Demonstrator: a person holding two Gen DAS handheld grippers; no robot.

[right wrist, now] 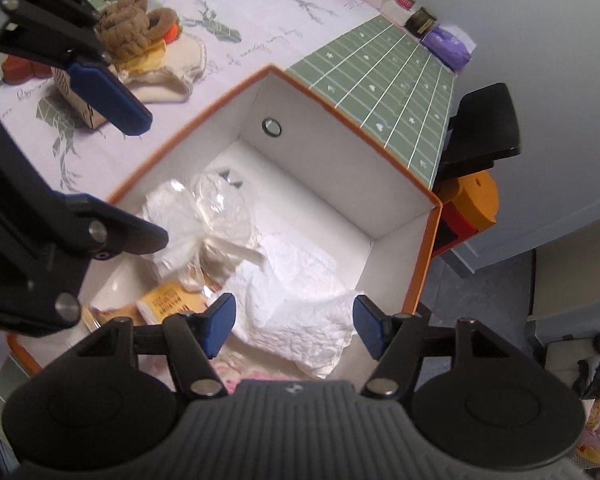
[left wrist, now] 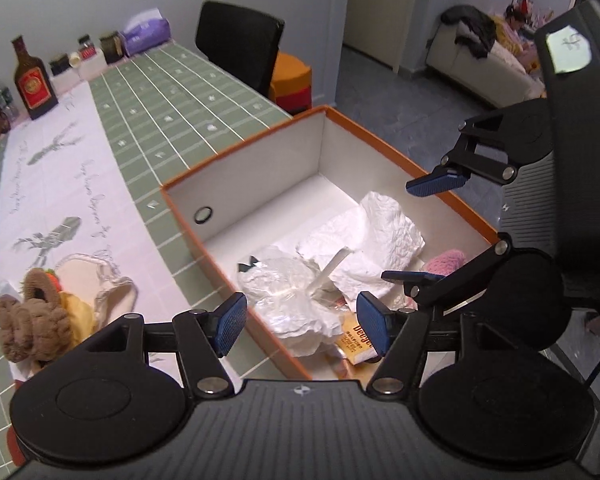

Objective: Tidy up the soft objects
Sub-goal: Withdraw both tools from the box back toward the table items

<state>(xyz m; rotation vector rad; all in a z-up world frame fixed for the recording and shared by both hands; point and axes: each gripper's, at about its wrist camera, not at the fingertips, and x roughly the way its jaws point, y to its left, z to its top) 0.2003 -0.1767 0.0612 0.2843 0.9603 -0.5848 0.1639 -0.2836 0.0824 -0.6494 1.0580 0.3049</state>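
Both my grippers, left [left wrist: 302, 328] and right [right wrist: 296, 330], hang spread and empty over the box [left wrist: 188, 232]; white cloth [right wrist: 300, 292] lies inside. Next, I judge, the brown plush [left wrist: 30, 320] left on the table.

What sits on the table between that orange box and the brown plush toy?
In the left wrist view, only bare tablecloth and a cream fabric piece separate the orange box from the brown plush toy.
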